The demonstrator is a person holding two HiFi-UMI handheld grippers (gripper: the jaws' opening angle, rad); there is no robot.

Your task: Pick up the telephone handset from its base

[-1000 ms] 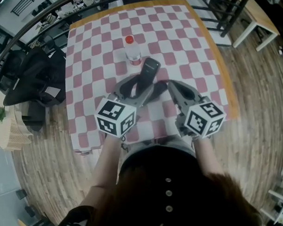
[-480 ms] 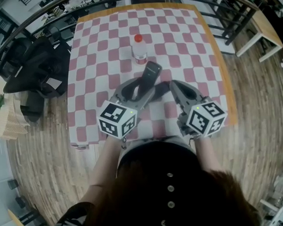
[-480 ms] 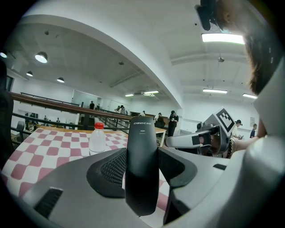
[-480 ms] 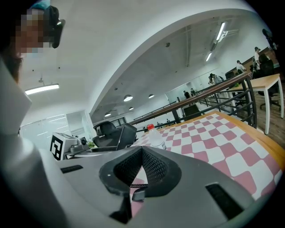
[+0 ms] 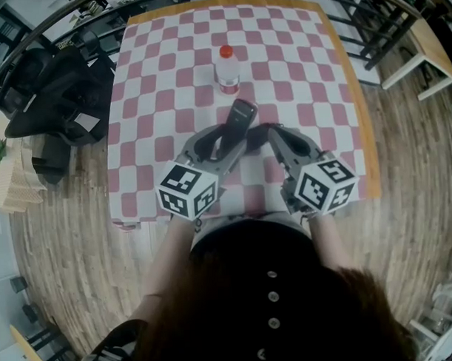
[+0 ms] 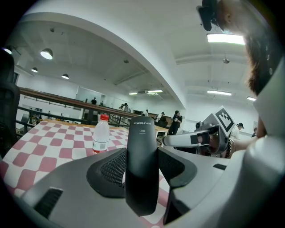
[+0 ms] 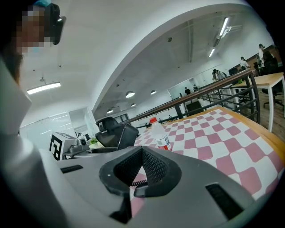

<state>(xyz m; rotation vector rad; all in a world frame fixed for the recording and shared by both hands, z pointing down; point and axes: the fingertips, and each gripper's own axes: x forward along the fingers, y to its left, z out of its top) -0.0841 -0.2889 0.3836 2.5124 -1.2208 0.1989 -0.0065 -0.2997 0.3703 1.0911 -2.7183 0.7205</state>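
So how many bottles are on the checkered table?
1. The red-capped bottle stands upright on the checkered table, just past the handset that the left gripper holds. No other bottle shows.

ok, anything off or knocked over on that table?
Nothing stands out. The clear plastic bottle with a red cap stands upright and capped on the pink-and-white checked tablecloth, no spill. The left claw holds the black telephone handset upright; the right claw is shut.
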